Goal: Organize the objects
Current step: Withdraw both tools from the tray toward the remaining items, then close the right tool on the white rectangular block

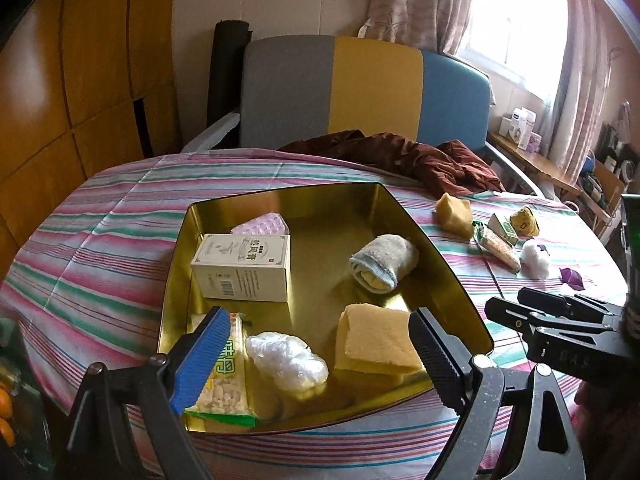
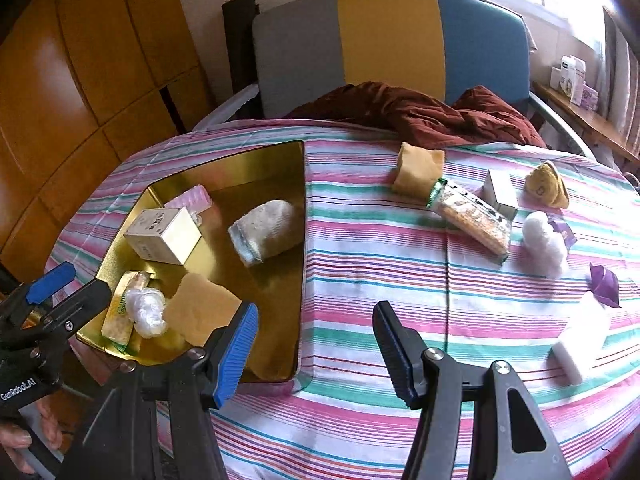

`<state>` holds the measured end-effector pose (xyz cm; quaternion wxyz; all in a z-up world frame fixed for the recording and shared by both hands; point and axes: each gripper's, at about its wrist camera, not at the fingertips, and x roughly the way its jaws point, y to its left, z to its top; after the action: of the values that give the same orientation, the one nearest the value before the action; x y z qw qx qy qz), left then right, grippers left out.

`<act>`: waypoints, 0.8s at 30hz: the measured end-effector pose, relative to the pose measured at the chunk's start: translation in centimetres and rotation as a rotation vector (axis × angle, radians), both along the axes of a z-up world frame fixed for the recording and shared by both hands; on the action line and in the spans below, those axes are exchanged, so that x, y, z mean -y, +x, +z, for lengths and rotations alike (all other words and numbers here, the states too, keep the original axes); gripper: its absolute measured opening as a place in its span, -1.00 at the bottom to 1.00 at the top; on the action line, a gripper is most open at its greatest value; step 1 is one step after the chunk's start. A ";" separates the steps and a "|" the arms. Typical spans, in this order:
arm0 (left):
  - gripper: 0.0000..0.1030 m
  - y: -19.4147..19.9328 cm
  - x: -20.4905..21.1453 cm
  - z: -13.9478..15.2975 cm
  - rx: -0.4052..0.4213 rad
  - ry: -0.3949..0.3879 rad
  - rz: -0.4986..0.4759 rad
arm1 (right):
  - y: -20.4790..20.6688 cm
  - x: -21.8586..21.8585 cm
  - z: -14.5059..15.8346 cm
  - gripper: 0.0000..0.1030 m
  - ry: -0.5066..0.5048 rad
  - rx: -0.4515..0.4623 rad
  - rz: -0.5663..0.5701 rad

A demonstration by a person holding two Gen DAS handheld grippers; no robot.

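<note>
On the left side of the striped counter (image 2: 360,240) sits the gold tin tray (image 1: 280,196), and it looks to be the collecting bin: a pink blister pack (image 1: 262,224), a white medicine box (image 1: 244,266), a snack packet (image 1: 224,384), a crumpled clear plastic bag (image 1: 286,360), a rolled grey sock (image 1: 382,264) and a folded yellow cloth (image 1: 376,340) all lie inside it. Over its near edge hovers the left gripper (image 1: 320,356), jaws spread wide with nothing between them, so I'd say it's free to take something new. Moving across, the right gripper (image 2: 316,356) hangs over bare cloth just beside the tray, jaws roughly half apart and empty, aimed toward the loose things. Those lie well apart on the right, likely awaiting their turn: a yellow sponge-like block (image 2: 418,170), a long snack packet (image 2: 472,218) touching it, a small box (image 2: 500,192), a yellow plush toy (image 2: 548,184), a white fluffy ball (image 2: 544,244), a purple scrap (image 2: 604,284) and a white block (image 2: 584,340) nearest the camera.
</note>
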<state>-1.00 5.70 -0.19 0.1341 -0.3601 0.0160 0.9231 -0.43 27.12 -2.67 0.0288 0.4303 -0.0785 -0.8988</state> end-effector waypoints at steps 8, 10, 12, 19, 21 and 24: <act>0.77 0.5 -1.4 0.5 -0.031 -0.035 -0.041 | 0.4 -3.8 -0.2 0.17 0.000 0.031 -0.079; 0.77 0.7 -2.0 0.8 -0.052 -0.057 -0.055 | 0.5 -5.3 -0.2 0.17 -0.001 0.040 -0.113; 0.77 0.8 -2.4 1.1 -0.067 -0.070 -0.065 | 0.7 -7.0 -0.2 0.17 -0.005 0.052 -0.154; 0.78 1.1 -4.5 1.9 -0.105 -0.111 -0.119 | 1.7 -12.8 0.0 0.17 0.002 0.080 -0.293; 0.78 1.1 -5.1 2.0 -0.108 -0.116 -0.132 | 1.9 -14.6 0.0 0.17 0.003 0.088 -0.332; 0.78 1.2 -5.9 2.0 -0.113 -0.127 -0.151 | 2.1 -17.3 -0.3 0.17 0.002 0.112 -0.397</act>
<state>0.20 11.61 1.83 0.1792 -0.3128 0.1090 0.9264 1.71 44.37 -3.01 -0.1539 0.4557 -0.1624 -0.8615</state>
